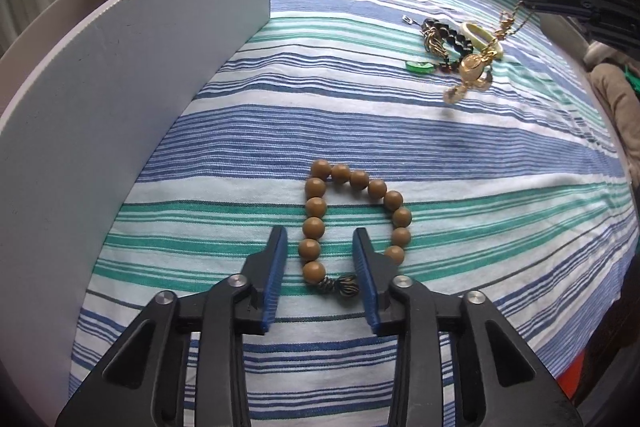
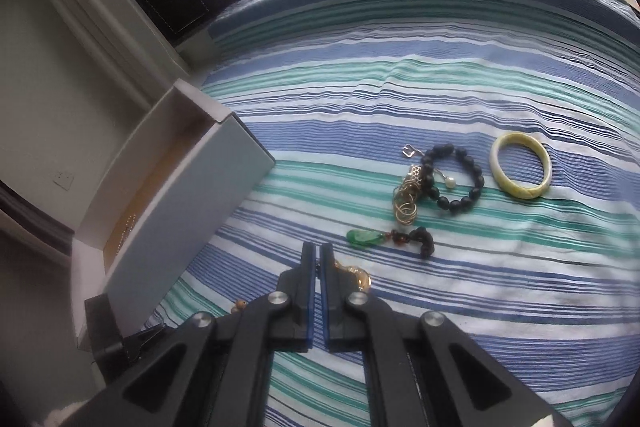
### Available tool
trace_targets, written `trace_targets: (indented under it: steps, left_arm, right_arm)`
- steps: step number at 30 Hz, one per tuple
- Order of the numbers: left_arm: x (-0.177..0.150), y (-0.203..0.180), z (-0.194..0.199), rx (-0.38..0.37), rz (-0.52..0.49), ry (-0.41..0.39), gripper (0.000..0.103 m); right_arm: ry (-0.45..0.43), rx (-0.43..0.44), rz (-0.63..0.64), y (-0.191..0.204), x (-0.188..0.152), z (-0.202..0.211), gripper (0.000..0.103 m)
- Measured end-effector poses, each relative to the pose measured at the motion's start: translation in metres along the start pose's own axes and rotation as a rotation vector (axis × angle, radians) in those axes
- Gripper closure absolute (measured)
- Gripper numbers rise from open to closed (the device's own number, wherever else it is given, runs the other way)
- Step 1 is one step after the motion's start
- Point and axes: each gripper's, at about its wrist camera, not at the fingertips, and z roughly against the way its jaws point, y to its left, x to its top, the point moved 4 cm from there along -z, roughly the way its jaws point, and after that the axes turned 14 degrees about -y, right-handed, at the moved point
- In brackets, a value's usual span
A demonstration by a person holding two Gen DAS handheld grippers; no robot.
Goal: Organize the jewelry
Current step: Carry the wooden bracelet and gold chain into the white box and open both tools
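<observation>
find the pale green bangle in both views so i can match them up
Left wrist view: the pale green bangle is upper right, on the striped cloth, partly behind a gold necklace that hangs from the right gripper.
Right wrist view: the bangle is right of centre, lying flat and in full view.
Shared landmark: the black bead bracelet, just left of the bangle in both.
</observation>
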Motion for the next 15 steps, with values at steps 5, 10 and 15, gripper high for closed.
trace_targets:
  steps: [5, 10, 15]
  left_arm:
    - [0.004, 0.012, -0.001, -0.048, 0.077, 0.008, 0.094]
    - [0.016, 0.018, 0.028, -0.113, 0.122, -0.066, 0.094]
    - [0.031, 0.022, 0.066, -0.158, 0.147, -0.126, 0.094]
  right_arm:
    - [-0.041, 0.052, -0.002, 0.011, 0.001, 0.034, 0.101]
    - [-0.071, 0.083, 0.016, 0.025, 0.002, 0.059, 0.101]
    - [-0.087, 0.113, 0.036, 0.039, -0.003, 0.074, 0.101]
